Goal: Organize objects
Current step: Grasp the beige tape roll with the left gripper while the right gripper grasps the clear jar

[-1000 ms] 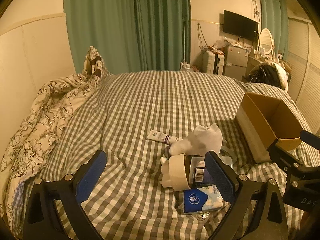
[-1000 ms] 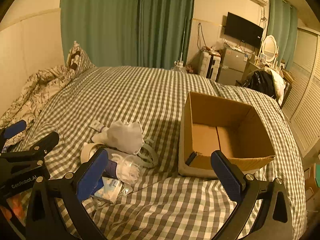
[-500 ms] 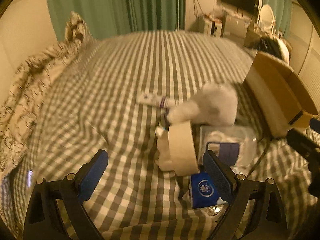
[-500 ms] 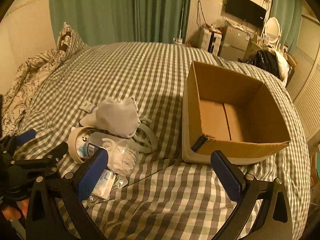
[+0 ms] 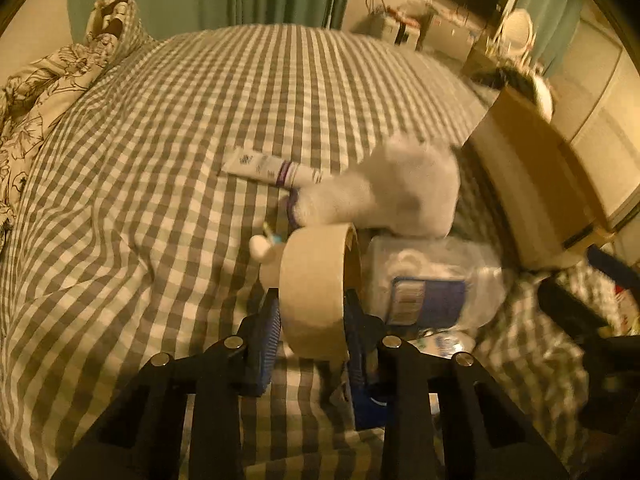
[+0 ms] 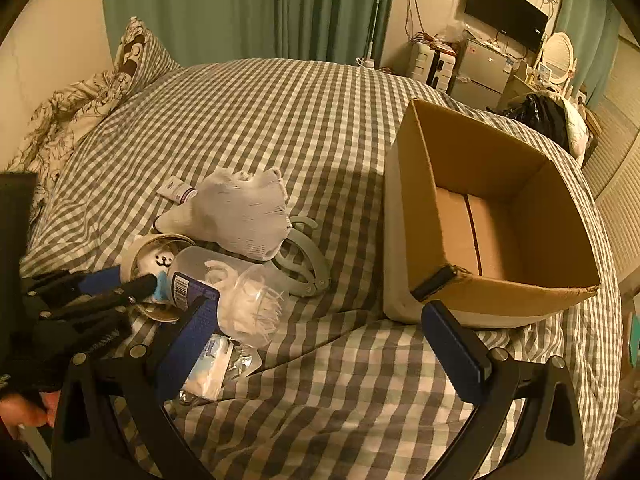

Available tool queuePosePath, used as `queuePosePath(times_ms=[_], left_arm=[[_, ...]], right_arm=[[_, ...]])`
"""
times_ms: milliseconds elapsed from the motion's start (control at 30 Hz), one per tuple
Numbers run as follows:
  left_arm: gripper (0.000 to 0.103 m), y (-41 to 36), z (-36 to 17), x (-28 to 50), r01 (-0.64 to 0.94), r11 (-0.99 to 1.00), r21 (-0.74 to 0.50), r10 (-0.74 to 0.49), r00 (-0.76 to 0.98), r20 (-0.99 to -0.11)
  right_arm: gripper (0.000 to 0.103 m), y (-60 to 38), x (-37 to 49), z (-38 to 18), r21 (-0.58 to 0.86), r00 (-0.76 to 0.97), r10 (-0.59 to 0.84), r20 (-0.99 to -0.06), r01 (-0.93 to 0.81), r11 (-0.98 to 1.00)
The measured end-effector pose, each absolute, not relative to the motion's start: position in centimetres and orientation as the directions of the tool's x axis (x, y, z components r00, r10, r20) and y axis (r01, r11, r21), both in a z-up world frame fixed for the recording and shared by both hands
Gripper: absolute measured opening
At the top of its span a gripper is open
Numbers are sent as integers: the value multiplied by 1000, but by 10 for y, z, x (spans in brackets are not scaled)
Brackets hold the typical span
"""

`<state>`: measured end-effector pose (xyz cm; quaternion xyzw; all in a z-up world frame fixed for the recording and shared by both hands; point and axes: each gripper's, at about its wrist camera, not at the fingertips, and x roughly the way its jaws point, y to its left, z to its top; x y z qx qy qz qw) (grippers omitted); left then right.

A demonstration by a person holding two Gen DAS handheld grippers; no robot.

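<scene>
My left gripper [image 5: 312,320] is shut on a beige tape roll [image 5: 316,292] standing on edge in a pile on the checked bed; the roll also shows in the right wrist view [image 6: 154,248]. Beside it lie a white cloth glove [image 5: 384,196], a white tube [image 5: 272,170], a clear plastic jar with a blue label [image 5: 436,284] and a tissue pack [image 6: 208,364]. An open, empty cardboard box [image 6: 496,216] stands to the right. My right gripper [image 6: 320,344] is open and empty, above the bed in front of the box.
A grey plastic ring clip [image 6: 304,268] lies by the glove. A floral quilt and pillow [image 6: 80,108] are at the bed's left. Green curtains, a TV and furniture stand beyond the bed.
My left gripper moved forward and down and closed on the tape roll. My right gripper tilted down slightly and stayed open.
</scene>
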<state>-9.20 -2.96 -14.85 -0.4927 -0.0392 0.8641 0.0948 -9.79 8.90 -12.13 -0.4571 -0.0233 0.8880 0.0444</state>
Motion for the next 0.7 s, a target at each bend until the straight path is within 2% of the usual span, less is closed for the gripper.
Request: queuePosePath(times_ms=[100, 300, 700], left_arm=[[30, -40, -129, -83, -119, -976, -185, 220, -545, -809], [30, -63, -99, -72, -85, -986, -142, 164, -632, -758], [30, -100, -83, -72, -10, -992, -124, 99, -665, -740]], right_arm=[[103, 84, -98, -122, -81, -576, 95, -812, -49, -995], [103, 65, -105, -129, -46, -558, 46, -829, -14, -999], [103, 21, -148, -177, -74, -446, 60, -893, 15, -997]])
